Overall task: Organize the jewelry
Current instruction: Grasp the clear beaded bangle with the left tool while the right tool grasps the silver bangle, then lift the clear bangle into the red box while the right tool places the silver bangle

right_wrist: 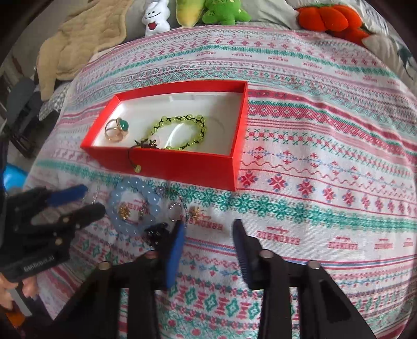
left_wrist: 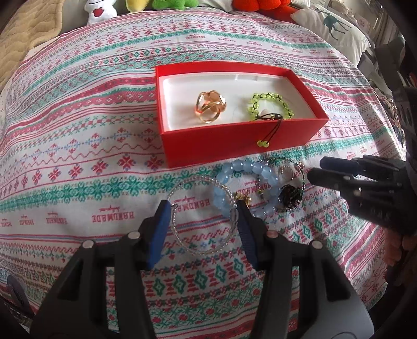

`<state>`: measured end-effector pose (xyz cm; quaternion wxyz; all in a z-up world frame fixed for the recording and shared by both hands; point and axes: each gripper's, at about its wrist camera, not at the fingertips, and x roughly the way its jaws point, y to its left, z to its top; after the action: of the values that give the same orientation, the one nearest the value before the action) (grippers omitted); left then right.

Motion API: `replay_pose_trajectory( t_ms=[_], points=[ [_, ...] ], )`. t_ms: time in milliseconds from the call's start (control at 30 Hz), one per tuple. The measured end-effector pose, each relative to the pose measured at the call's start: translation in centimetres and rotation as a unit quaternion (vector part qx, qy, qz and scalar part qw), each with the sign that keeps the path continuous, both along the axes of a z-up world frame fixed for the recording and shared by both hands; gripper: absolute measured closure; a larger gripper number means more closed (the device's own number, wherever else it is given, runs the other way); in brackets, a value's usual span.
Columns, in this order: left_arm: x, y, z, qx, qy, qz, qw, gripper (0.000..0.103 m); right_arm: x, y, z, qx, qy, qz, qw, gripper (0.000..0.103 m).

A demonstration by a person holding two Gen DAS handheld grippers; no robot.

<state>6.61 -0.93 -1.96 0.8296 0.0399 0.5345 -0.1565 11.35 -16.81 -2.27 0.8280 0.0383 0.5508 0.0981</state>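
Observation:
A red box (left_wrist: 234, 140) (right_wrist: 182, 167) with a white lining holds a gold ring (left_wrist: 209, 107) (right_wrist: 116, 129) and a green bead bracelet (left_wrist: 271, 105) (right_wrist: 179, 131); its cord hangs over the front wall. In front of the box lie a blue bead bracelet (left_wrist: 245, 187) (right_wrist: 135, 208), a thin silver bangle (left_wrist: 203, 213), gold earrings (right_wrist: 124, 211) and a dark trinket (left_wrist: 289, 197). My left gripper (left_wrist: 204, 212) is open, its fingers straddling the silver bangle. My right gripper (right_wrist: 208, 229) (left_wrist: 316, 170) is open and empty, just right of the jewelry pile.
A patterned pink and green cloth (left_wrist: 91, 156) (right_wrist: 325, 182) covers the surface. Plush toys (right_wrist: 224, 11) line the far edge. A beige blanket (right_wrist: 86, 41) lies at the far left and a white pillow (left_wrist: 336, 28) at the far right.

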Motion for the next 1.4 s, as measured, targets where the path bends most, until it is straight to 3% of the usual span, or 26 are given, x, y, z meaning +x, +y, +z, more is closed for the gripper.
replay_pose_trajectory(
  t_ms=[67,200,300,500,1067,1400],
  points=[
    [0.0,0.3,0.0,0.0,0.002,0.003,1.0,0.05,0.3,-0.1,-0.3,0.032,0.013,-0.006,0.999,0.082],
    [-0.1,0.9,0.0,-0.001,0.003,0.01,0.9999,0.051,0.5,0.4,-0.9,0.079,0.035,-0.012,0.996,0.085],
    [-0.2,1.4,0.1,-0.002,0.004,0.014,0.9999,0.05,0.9,0.8,-1.3,0.073,0.037,-0.01,0.997,0.086],
    [-0.5,1.8,0.1,0.001,0.007,0.018,0.9998,0.05,1.0,2.6,-1.6,0.055,0.034,-0.001,0.998,0.098],
    [-0.9,1.7,2.7,-0.005,-0.02,0.016,0.9997,0.05,-1.7,2.7,3.7,0.073,-0.028,0.037,0.996,0.1],
    [-1.0,1.3,2.0,-0.001,-0.008,0.017,0.9998,0.05,-0.6,0.4,0.3,0.081,0.041,-0.013,0.996,0.091]
  ],
)
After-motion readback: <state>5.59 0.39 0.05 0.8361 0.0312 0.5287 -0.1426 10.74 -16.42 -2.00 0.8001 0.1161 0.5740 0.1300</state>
